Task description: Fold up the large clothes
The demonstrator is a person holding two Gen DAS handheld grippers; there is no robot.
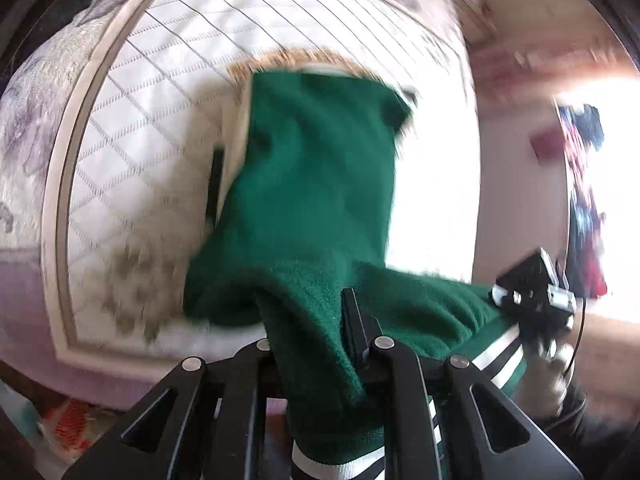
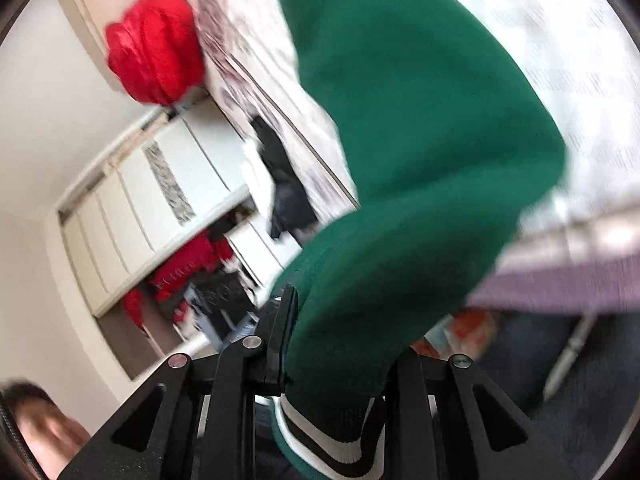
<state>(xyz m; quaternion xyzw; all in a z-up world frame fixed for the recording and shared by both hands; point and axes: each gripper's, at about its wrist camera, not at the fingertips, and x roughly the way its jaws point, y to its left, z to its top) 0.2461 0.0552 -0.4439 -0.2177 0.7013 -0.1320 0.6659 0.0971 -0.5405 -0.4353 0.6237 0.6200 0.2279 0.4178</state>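
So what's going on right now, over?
Left tongs shut on green sweater, striped hem end. Right tongs shut on same hem. Sweater lifted over the bed. Nothing in the way.

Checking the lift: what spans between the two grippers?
Only the green garment, its striped hem stretched from the left gripper to the right gripper, seen in the left wrist view.

No lettering, brand or number reads anywhere here, not on the green garment [image 1: 316,200], not on the blurred bed [image 1: 160,92] beneath it.
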